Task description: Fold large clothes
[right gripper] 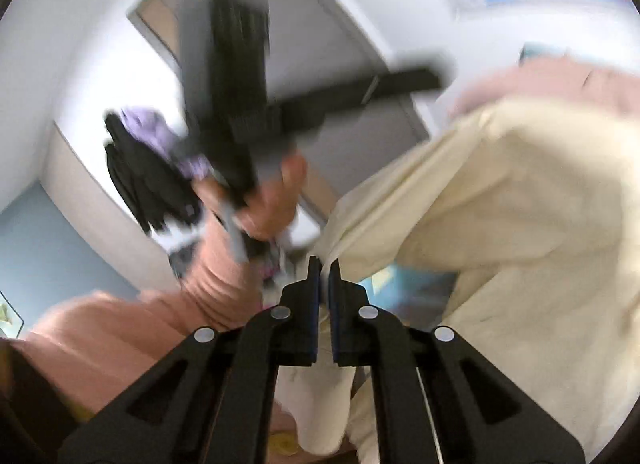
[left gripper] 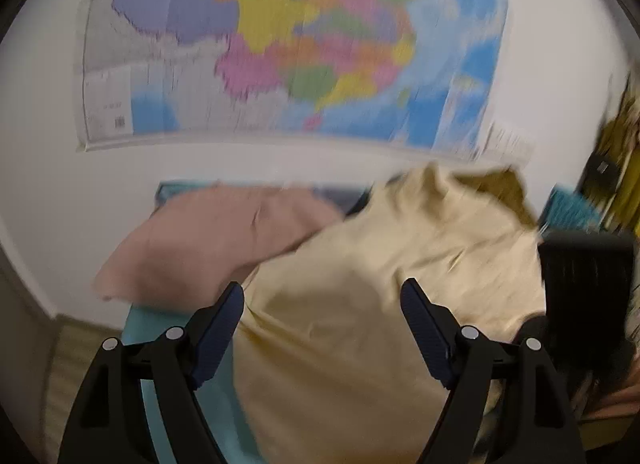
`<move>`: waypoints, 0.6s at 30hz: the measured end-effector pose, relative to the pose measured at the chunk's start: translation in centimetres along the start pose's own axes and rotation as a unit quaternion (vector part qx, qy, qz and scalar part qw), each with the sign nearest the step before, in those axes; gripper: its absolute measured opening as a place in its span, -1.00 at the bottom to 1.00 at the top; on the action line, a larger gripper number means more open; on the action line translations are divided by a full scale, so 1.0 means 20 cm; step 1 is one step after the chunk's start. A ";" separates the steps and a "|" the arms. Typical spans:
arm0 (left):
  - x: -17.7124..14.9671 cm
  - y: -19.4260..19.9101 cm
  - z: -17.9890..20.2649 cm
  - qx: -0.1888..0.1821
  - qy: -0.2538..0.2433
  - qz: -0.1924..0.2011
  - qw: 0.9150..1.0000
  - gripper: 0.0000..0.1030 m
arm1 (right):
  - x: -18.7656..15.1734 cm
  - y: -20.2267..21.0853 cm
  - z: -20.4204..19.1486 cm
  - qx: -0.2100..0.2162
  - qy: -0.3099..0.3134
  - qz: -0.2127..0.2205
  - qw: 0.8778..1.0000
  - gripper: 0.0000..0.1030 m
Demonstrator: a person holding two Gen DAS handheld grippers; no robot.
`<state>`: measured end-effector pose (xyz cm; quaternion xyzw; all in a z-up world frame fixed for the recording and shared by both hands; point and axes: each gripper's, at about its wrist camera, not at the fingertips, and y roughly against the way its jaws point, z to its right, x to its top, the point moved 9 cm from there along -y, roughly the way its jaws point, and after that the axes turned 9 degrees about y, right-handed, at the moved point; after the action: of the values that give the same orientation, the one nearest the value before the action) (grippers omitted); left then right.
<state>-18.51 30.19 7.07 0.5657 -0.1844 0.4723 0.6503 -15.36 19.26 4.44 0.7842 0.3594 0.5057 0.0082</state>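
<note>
A: How many garments do you count?

B: Two; a cream garment (left gripper: pixel 360 284) and a pink garment (left gripper: pixel 224 232), both soft woven cloth, creased and heaped; the cream one overlaps the near right edge of the pink one; both lie on a light blue surface (left gripper: pixel 160 344) that shows bare only as a strip at near left.

A: And the tongs?

B: Two as well, black with ribbed dark blue pads; the left gripper (left gripper: pixel 322 304) is spread wide over the cream cloth, with nothing pressed between its pads; the right gripper (right gripper: pixel 325 268) is drawn almost together, and cream cloth passes at its tips and hangs below it, but the blur keeps me from telling whether a fold is truly pinched.

A: What else is there?

B: One large wall map (left gripper: pixel 288 44) in flat coloured patches, far behind the pile; from the right wrist, one hand (right gripper: pixel 272 200) in a pink ribbed sleeve (right gripper: pixel 216 280) holds the other tool up at left.

A: Room to move?

B: The pink garment's left edge overhangs the surface; white wall stands open between map and pile; the right side is crowded by a dark blurred shape.
</note>
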 end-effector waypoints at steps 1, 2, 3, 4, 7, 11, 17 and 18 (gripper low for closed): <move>0.03 0.02 0.02 -0.017 0.005 0.010 1.000 0.58 | 0.06 0.13 0.01 -0.022 0.017 0.015 1.000 -0.91; 0.05 0.04 0.05 -0.029 0.008 0.016 0.999 0.58 | 0.10 0.24 0.03 -0.051 0.026 0.023 0.998 -0.92; 0.07 0.05 0.09 -0.034 0.005 0.023 0.999 0.58 | 0.13 0.39 0.07 -0.081 0.031 0.035 0.996 -0.92; 0.08 0.05 0.12 -0.035 0.001 0.027 0.999 0.58 | 0.14 0.51 0.09 -0.102 0.029 0.039 0.994 -0.92; 0.09 0.00 0.21 -0.048 -0.014 0.030 0.998 0.58 | 0.12 0.89 0.22 -0.207 0.014 0.052 0.977 -0.92; 0.03 -0.19 0.28 -0.051 -0.029 -0.004 0.998 0.58 | -0.13 1.33 0.41 -0.317 -0.052 0.045 0.946 -0.95; -0.28 -0.69 0.30 -0.004 -0.046 -0.127 0.991 0.57 | -0.61 1.53 0.79 -0.373 -0.171 0.039 0.911 -0.97; -0.32 -0.74 0.30 0.002 -0.046 -0.144 0.989 0.56 | -0.67 1.54 0.82 -0.375 -0.181 0.044 0.908 -0.86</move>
<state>-7.62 23.35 -4.51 0.6087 -0.1299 0.3479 0.7011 11.85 -5.58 -2.58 0.8162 0.1007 0.4529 0.3444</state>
